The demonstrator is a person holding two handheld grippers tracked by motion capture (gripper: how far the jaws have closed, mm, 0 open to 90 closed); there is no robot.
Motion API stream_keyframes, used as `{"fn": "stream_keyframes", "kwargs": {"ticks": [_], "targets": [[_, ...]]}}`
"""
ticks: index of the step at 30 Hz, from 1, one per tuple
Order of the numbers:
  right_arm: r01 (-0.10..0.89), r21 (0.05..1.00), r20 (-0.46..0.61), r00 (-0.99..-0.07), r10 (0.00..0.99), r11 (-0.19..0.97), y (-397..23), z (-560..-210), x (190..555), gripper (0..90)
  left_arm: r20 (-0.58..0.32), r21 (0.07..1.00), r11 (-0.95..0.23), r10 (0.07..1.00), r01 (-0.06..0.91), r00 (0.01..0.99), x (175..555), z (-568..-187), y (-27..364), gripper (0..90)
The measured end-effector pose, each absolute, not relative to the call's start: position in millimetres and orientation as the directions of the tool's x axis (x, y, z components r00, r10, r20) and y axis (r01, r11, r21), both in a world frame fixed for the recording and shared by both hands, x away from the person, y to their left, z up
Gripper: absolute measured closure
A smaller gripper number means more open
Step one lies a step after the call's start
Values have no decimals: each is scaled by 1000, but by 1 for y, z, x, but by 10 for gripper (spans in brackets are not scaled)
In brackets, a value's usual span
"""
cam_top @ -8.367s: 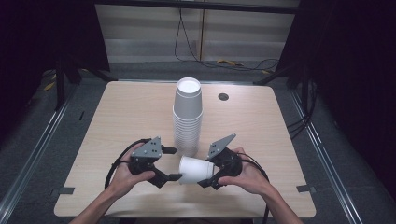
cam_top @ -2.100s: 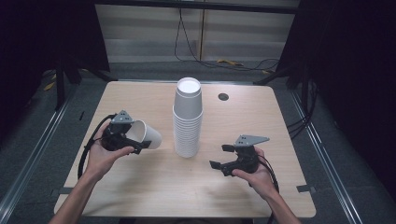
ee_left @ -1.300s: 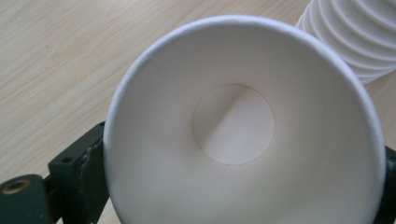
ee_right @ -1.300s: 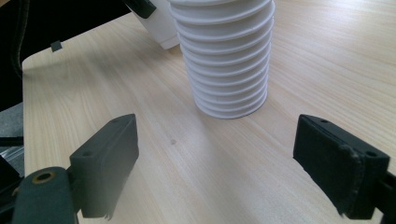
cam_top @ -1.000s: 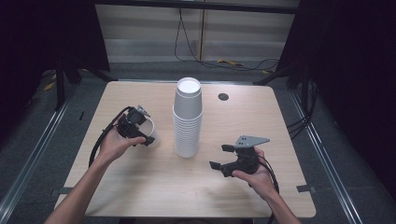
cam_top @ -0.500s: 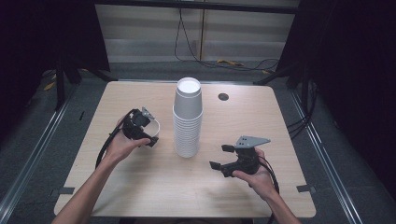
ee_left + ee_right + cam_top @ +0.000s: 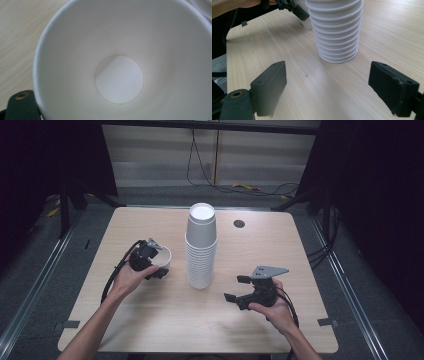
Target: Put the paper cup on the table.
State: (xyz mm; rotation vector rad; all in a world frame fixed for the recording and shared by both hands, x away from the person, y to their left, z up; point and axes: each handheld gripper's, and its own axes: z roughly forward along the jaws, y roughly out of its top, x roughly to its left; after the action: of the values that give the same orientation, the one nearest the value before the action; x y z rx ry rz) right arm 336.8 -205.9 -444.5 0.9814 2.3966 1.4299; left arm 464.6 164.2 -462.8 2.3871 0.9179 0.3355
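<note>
Fingers: left gripper (image 7: 159, 266) pinching single cup (image 7: 163, 257) rim, jaws just closing; right gripper (image 7: 239, 289) spread, empty | step: cup set upright beside stack (image 7: 201, 247) | next: release, withdraw.

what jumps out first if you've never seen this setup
The tall stack of white paper cups standing mouth-down at the middle of the wooden table catches the eye first. Just left of it, a single cup stands mouth-up at the left gripper, whose jaws have just been closing at its rim. The right gripper waits open, right of the stack.
</note>
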Motion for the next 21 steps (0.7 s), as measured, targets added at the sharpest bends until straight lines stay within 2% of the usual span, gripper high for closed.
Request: {"fn": "stream_keyframes", "kwargs": {"ticks": [11, 13, 21], "targets": [[448, 836, 172, -762, 624, 316, -206, -446, 337, 151, 4, 611, -584, 677, 534, 736, 458, -469, 171, 157], [446, 837, 169, -763, 624, 318, -206, -446, 337, 151, -29, 635, -544, 692, 548, 721, 455, -470, 174, 158], [446, 838, 170, -761, 626, 315, -207, -445, 336, 152, -11, 654, -538, 696, 532, 718, 450, -468, 179, 158]]}}
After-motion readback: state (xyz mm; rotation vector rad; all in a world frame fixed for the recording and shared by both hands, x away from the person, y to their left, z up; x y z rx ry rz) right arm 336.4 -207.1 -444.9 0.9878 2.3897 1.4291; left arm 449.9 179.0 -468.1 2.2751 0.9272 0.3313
